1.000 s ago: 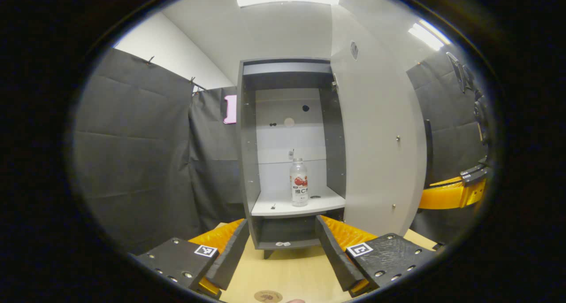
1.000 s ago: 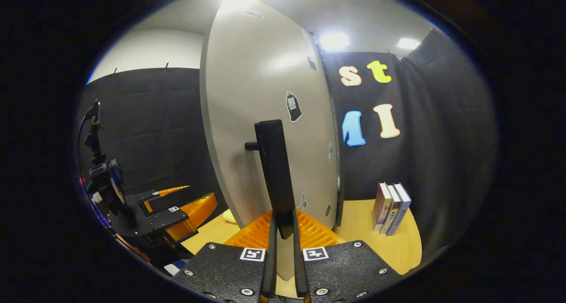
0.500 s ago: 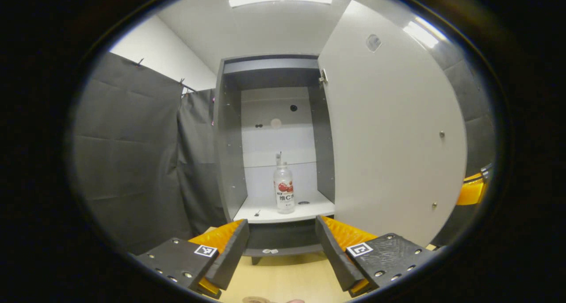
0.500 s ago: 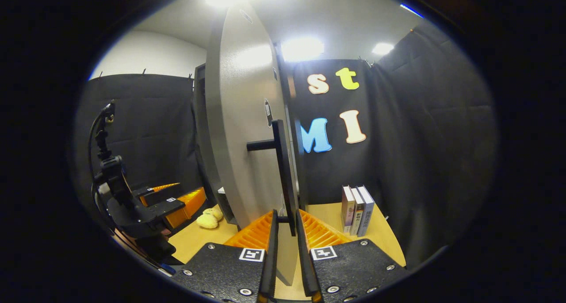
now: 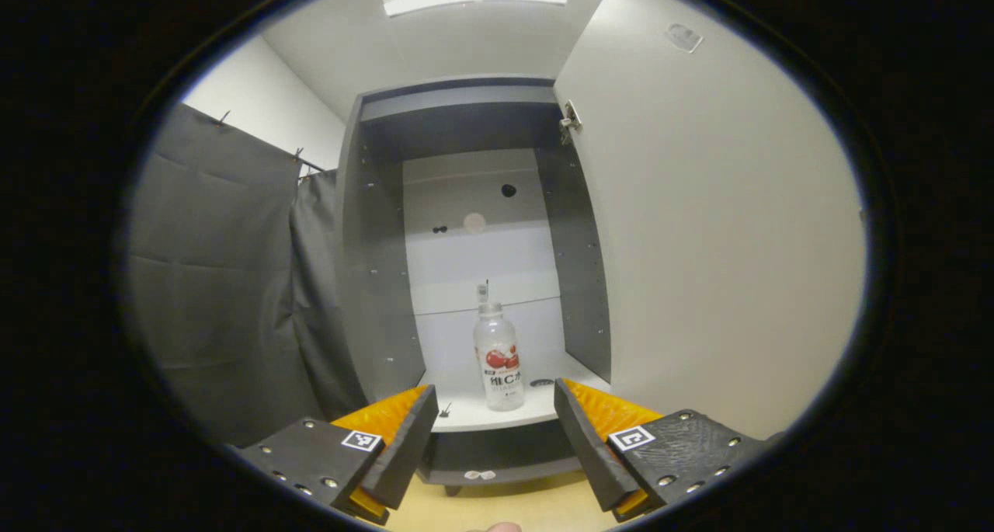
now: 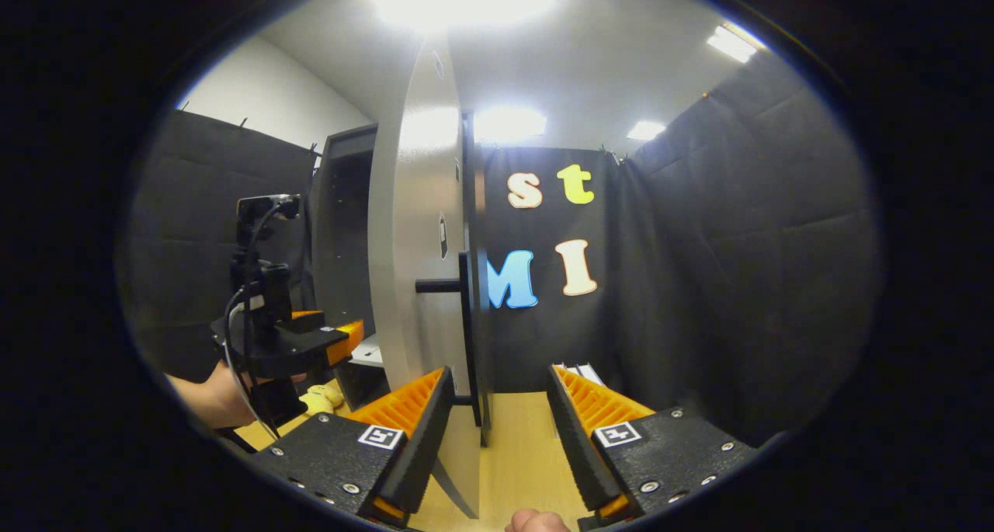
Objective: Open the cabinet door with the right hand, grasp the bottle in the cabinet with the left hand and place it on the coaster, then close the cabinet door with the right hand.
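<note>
Right gripper (image 6: 493, 431) just released handle (image 6: 467, 322), fingers spread; door (image 5: 714, 229) open. Left gripper (image 5: 491, 439) closer to bottle (image 5: 499, 359), fingers spread, grasp next.

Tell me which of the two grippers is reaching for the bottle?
The left gripper: its open jaws frame the bottle on the cabinet shelf. The right gripper faces the door handle.
</note>
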Demonstrator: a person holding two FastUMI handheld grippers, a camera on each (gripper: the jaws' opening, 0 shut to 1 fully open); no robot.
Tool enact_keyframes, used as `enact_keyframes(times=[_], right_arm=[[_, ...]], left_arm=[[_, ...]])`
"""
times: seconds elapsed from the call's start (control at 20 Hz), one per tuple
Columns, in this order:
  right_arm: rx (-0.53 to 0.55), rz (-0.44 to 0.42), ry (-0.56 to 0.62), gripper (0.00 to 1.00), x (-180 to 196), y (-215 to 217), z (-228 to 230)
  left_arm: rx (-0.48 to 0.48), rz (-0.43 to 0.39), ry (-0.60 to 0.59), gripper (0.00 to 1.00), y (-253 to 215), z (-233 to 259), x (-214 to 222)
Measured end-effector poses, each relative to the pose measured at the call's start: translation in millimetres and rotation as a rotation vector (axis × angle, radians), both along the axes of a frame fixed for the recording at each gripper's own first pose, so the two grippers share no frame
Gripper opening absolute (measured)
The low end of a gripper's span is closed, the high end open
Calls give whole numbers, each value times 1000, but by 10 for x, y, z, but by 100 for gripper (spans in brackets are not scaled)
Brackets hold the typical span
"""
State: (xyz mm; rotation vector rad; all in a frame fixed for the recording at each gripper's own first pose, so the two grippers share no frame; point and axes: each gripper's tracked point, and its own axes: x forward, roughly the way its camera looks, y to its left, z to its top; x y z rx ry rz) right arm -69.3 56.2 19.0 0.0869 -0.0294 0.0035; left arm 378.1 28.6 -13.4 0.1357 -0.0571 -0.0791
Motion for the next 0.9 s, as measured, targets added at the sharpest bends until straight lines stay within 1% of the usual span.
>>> enact_keyframes(times=[0.05, 0.1, 0.15, 0.2, 0.25, 0.3, 0.45, 0.5, 0.55, 0.6, 0.7, 0.75, 0.9], right_arm=[[0, -19, 14, 80, -104, 14, -68], [8, -40, 23, 91, -189, 4, -76], [17, -72, 30, 94, -310, -27, -88], [31, -82, 31, 94, -453, -33, -75], [39, -92, 34, 92, -637, -95, -92], [29, -105, 39, 96, -782, -118, -109], [-75, -172, 73, 96, -1044, -101, -188], [-102, -186, 82, 96, -1061, -35, -258], [-110, -193, 95, 95, -1051, 20, -325], [-111, -197, 114, 96, -916, 81, -412], [-107, -211, 114, 95, -797, 123, -400], [-108, -223, 114, 93, -800, 116, -395], [-117, -249, 115, 93, -781, 113, -418]], left_arm=[[1, 3, 0, 90, -5, -11, 151], [-3, 1, -2, 92, -18, -34, 290], [-7, -1, -6, 89, -38, -35, 436], [-11, 3, -12, 92, -33, -25, 564], [-14, 5, -19, 91, -34, -21, 715], [-17, 2, -20, 91, -69, -51, 904], [-34, 14, -7, 90, -67, -104, 1335], [-49, 23, -16, 92, -56, -88, 1443], [-59, 20, -17, 90, -61, -78, 1561], [-58, 23, -16, 90, -48, -81, 1663], [-59, 39, -34, 90, 8, -51, 1852], [-67, 34, -36, 90, 12, -51, 1934], [-87, 31, -36, 90, 33, -94, 2167]])
